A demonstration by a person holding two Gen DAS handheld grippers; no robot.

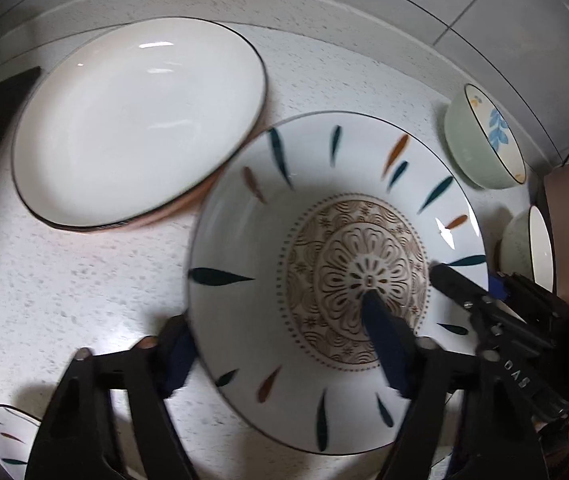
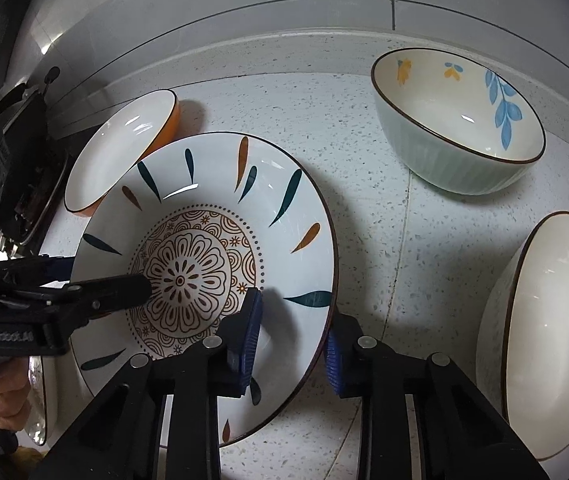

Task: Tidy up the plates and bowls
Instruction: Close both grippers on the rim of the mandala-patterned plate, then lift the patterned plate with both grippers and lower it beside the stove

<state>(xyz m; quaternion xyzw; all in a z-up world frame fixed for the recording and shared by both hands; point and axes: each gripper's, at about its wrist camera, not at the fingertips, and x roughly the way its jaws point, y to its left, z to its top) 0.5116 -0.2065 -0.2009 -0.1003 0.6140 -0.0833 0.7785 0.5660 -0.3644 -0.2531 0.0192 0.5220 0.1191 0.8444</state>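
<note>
Beyond the left fingertips sits a plain white dish with an orange outside [image 1: 136, 120] on the speckled countertop [image 1: 64, 280], its near edge tucked under the rim of the patterned plate [image 1: 336, 280]. That plate, with leaf strokes on its rim and a brown flower medallion in the well, lies between both grippers. The left gripper [image 1: 280, 344] straddles its left rim, one blue-padded finger outside the edge and the other lying across the medallion; I cannot tell whether the pads press on the plate or merely stand either side of it. The right gripper [image 2: 294, 344] straddles the opposite rim, its blue pads [image 2: 250, 336] close against the edge inside and out, apparently pinching it. Beyond the right fingers and off to their right stands a pale green bowl with a blue leaf sprig [image 2: 460, 120]. Further right, just beside the right finger, a white bowl with a dark rim [image 2: 544, 328] sits apart from the plate
</note>
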